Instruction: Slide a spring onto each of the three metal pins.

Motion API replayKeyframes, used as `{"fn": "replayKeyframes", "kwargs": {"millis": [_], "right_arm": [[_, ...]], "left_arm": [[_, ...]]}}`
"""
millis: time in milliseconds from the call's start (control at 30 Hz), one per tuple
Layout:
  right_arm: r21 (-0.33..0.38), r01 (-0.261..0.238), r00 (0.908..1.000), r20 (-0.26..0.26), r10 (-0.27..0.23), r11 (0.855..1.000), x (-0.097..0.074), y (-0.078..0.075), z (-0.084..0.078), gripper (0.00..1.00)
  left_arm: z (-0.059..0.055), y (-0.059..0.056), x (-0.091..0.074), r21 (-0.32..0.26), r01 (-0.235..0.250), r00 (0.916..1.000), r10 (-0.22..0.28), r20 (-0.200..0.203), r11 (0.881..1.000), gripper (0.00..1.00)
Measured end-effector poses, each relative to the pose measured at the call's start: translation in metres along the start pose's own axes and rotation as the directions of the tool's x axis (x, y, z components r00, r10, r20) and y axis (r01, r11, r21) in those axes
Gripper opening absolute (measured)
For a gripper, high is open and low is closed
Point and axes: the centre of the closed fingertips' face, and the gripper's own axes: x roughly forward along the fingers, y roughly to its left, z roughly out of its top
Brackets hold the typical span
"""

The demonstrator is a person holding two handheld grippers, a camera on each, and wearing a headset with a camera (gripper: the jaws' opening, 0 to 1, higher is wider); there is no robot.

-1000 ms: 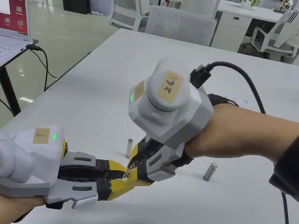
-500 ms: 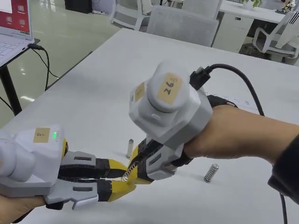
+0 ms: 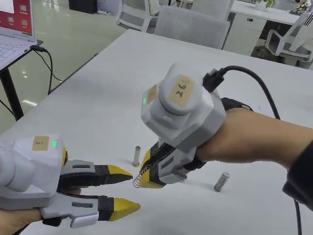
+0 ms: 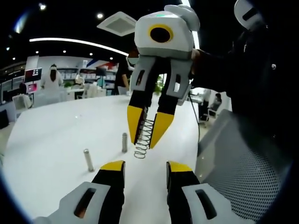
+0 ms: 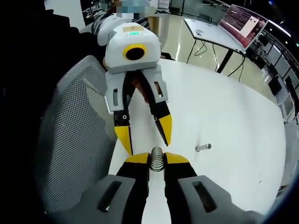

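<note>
Since left hand-held gripper has opened, spring released

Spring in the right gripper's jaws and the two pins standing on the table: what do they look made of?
Held spring: apparently bare steel wire, silvery, glinting along its open coils. Near pin and far pin: seemingly solid metal, dull grey satin with a pale highlight down the side; alloy cannot be told.

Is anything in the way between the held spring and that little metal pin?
Nothing visible is. The spring in the right hand-held gripper hangs close to the upright pin, with only bare table between them. The open left hand-held gripper sits off to one side.
</note>
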Motion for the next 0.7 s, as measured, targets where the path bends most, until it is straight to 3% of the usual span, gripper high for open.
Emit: {"fn": "replayKeyframes", "kwargs": {"millis": [267, 700], "right_arm": [[0.012, 0.025, 0.9997, -0.007, -0.025, 1.0, -0.004, -0.011, -0.004, 0.08], [0.018, 0.061, 0.9977, -0.031, -0.06, 0.998, -0.008, -0.033, -0.01, 0.08]], "left_arm": [[-0.003, 0.001, -0.004, -0.032, -0.019, 0.9998, 0.019, 0.002, 0.999, 0.38], [-0.007, 0.0, -0.004, -0.053, -0.035, 0.9994, 0.035, -0.001, 0.998, 0.41]]}}
